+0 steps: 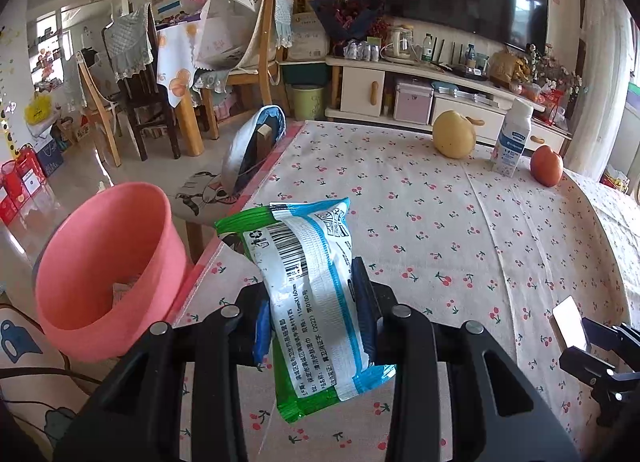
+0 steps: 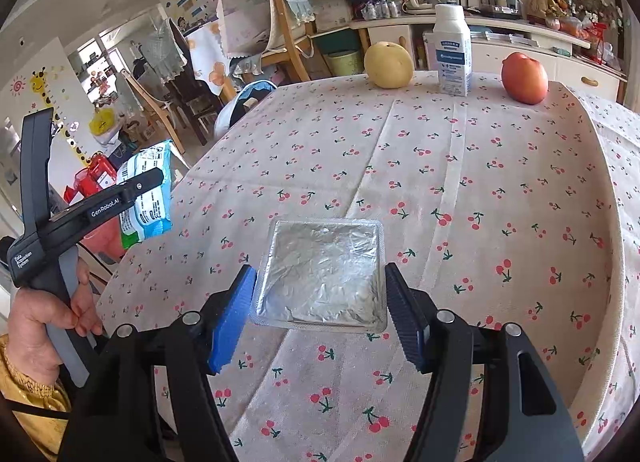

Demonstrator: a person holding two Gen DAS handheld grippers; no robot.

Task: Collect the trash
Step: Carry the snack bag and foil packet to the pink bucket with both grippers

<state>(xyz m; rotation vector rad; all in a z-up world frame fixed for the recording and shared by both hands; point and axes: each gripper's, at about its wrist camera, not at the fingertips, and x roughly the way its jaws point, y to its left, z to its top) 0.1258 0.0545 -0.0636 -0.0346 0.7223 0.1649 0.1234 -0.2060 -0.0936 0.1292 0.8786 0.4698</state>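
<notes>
While left jaws clamp the wipes packet [image 1: 316, 294], right jaws straddle the foil pack [image 2: 322, 276], unclenched.

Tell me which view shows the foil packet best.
The right wrist view: the foil packet lies flat on the tablecloth between the right gripper's open jaws. The left wrist view shows only a bright sliver at its right edge, possibly the packet.

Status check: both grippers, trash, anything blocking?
Left gripper shut on wipes packet, beside pink bin. Right gripper open, straddling foil pack. Nothing blocking.
</notes>
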